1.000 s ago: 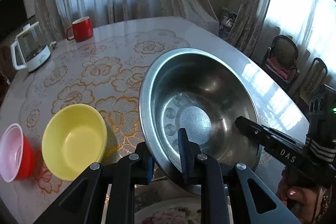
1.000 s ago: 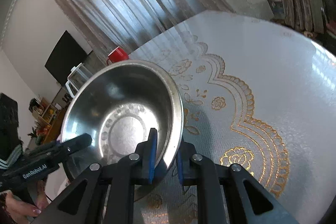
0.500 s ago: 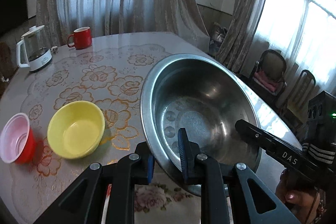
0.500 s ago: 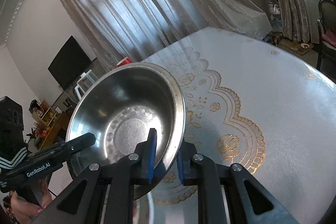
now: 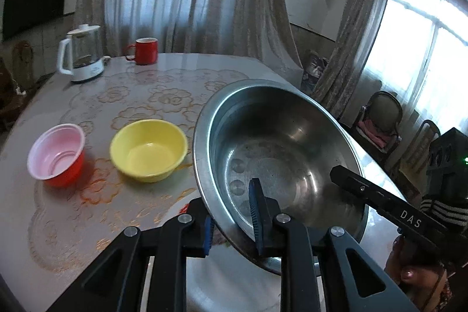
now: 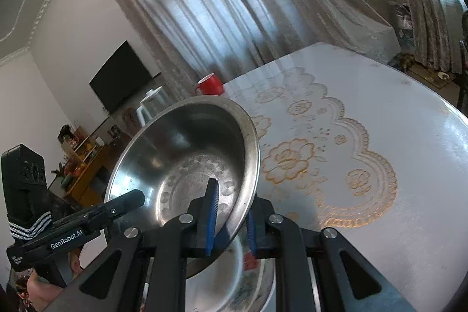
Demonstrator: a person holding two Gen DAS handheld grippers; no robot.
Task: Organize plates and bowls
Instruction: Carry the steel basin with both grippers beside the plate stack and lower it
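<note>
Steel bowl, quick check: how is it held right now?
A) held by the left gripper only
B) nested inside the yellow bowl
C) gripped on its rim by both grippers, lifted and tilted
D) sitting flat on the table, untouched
C: the left gripper and the right gripper each clamp the rim of the steel bowl, which hangs tilted above the table; the left jaws are easing open slightly.
</note>
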